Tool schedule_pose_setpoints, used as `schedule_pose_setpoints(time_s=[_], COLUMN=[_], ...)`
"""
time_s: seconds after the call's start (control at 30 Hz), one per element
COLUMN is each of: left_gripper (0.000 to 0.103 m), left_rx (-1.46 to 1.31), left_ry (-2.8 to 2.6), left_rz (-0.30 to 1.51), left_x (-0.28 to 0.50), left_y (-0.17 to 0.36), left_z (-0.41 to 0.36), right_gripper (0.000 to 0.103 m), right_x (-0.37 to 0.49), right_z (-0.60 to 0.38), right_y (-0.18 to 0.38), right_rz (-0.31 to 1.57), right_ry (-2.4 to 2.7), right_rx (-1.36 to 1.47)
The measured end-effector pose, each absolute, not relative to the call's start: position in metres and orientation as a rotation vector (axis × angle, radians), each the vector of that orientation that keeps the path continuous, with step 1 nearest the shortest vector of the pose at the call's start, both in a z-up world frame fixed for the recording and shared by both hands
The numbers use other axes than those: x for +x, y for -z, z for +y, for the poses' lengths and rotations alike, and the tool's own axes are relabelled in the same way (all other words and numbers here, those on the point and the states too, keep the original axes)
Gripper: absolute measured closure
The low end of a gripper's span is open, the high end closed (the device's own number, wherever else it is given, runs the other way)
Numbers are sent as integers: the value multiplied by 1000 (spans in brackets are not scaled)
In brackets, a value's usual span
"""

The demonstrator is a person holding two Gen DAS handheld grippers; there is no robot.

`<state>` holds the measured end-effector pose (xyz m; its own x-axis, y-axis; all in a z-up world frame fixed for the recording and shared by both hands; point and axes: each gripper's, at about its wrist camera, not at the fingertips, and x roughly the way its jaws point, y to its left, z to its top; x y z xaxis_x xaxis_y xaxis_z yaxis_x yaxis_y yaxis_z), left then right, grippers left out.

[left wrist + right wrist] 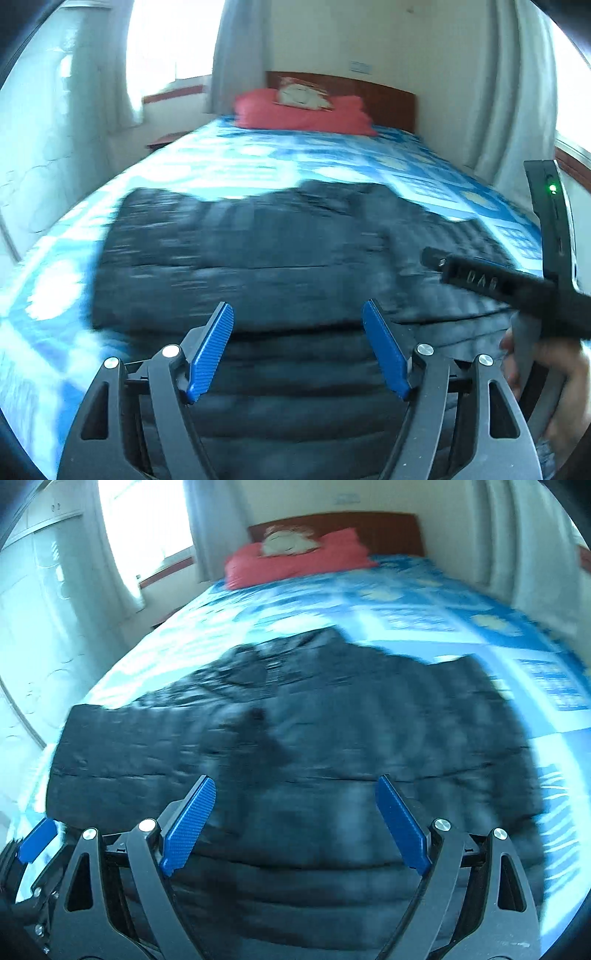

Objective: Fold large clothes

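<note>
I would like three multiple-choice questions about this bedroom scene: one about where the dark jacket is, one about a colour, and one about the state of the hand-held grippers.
1. Where does the dark jacket lie?
A. On the floor
B. Spread on the bed
C. Hung on the headboard

2. What colour is the pillow at the head of the bed?
A. Red
B. Green
C. Yellow

3. How are the two hand-held grippers?
A. Both shut on cloth
B. One open, one shut
C. Both open, holding nothing

Answers:
1 B: the dark jacket lies flat on the blue bedspread.
2 A: the pillow by the headboard is red.
3 C: the left hand-held gripper and the right hand-held gripper have their fingers spread, nothing between them.
</note>
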<state>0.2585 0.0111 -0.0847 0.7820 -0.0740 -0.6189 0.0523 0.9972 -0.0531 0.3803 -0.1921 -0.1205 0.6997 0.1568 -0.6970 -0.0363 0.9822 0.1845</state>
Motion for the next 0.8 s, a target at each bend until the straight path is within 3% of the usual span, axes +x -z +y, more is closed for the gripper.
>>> schedule_pose_setpoints(time_s=[0.1, 0.17, 0.2, 0.3, 0.53, 0.8], left_gripper=[31, 31, 31, 31, 31, 31], left_rx=[-10, -4, -12, -62, -105, -97], left_ry=[-33, -98, -122, -183, -224, -152], left_rz=[646, 651, 657, 671, 659, 689], left_x=[252, 251, 251, 251, 263, 298], left_y=[84, 86, 88, 90, 86, 93], left_z=[52, 79, 91, 126, 154, 121], right_gripper=[19, 50, 70, 87, 89, 88], right_x=[404, 413, 416, 411, 388, 378], right_z=[-160, -145, -140, -139, -191, -300], right_y=[137, 149, 155, 148, 103, 116], right_rz=[860, 923, 948, 896, 755, 797], right_ry=[-135, -150, -146, -141, -10, 195], right_rx=[137, 131, 122, 101, 20, 4])
